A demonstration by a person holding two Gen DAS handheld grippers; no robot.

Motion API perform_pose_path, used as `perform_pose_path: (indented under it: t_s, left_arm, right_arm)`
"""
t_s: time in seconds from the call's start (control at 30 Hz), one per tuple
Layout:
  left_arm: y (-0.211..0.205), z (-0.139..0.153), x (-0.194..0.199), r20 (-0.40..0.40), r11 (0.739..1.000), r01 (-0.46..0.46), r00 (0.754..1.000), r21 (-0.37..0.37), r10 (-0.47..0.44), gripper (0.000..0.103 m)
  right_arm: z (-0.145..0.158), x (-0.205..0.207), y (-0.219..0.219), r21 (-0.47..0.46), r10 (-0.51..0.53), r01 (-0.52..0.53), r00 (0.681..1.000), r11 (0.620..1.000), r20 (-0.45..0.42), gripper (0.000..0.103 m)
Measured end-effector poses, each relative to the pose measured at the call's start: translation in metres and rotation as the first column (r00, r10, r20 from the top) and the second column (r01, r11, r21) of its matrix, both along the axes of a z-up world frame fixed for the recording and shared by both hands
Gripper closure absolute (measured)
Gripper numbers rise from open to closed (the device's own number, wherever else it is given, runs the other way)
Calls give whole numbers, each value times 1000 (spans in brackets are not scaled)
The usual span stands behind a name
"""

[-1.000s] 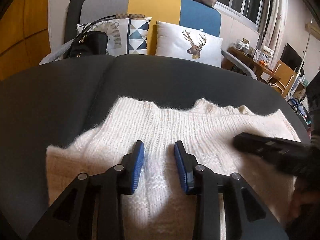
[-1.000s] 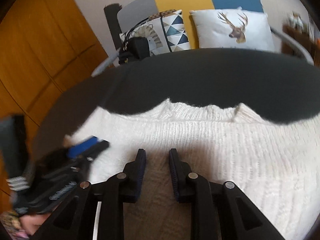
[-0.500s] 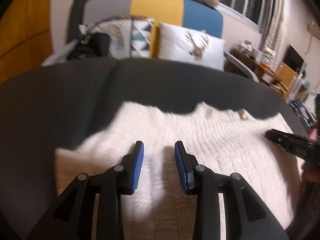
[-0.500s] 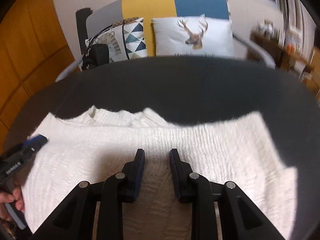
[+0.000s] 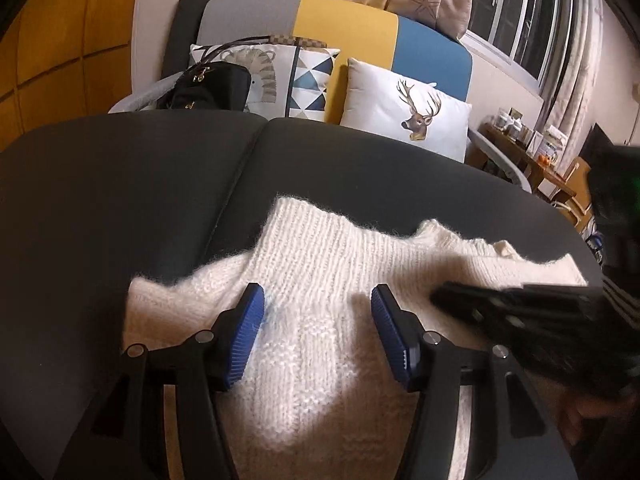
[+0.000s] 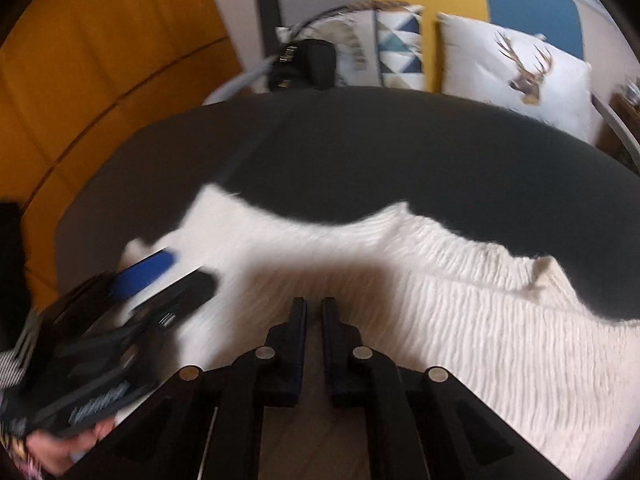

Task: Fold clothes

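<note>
A cream knitted sweater lies spread on a dark grey table, and shows in the right wrist view too. My left gripper is open and empty, low over the sweater's left part. My right gripper is nearly shut with a thin gap, nothing between its fingers, low over the sweater's middle. In the left wrist view the right gripper reaches in from the right. In the right wrist view the left gripper shows blurred at the left.
Behind the table stands a grey, yellow and blue sofa with a deer pillow, a patterned pillow and a black bag. Orange wooden panels are at the left. A cluttered desk is at the far right.
My left gripper's jaws have opened wider. My right gripper's jaws have narrowed and it has swung back left toward the left gripper. The sweater lies as before.
</note>
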State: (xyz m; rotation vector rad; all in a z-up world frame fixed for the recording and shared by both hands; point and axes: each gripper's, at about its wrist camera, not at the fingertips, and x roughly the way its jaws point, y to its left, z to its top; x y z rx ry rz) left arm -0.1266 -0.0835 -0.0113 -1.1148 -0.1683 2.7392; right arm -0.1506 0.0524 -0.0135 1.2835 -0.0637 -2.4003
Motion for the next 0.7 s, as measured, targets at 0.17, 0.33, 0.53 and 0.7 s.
perform_pose_path:
  t_s: [0.17, 0.33, 0.53, 0.7]
  left_arm:
    - [-1, -2, -2, 4, 1000, -1, 1000, -1, 1, 44]
    - [-7, -3, 1, 4, 998, 1, 1000, 56, -1, 44]
    - [-5, -3, -1, 5, 999, -1, 1000, 46, 1, 44]
    - [-5, -3, -2, 7, 999, -1, 1000, 46, 1, 44]
  right_arm:
    - [-4, -11, 2, -4, -71, 71, 997, 997, -25, 101]
    - [10, 4, 23, -104, -142, 133, 986, 986, -83, 93]
    - [20, 29, 37, -75, -136, 130, 987, 989, -82, 90]
    - [-4, 9, 61, -70, -218, 216, 975, 974, -31, 92]
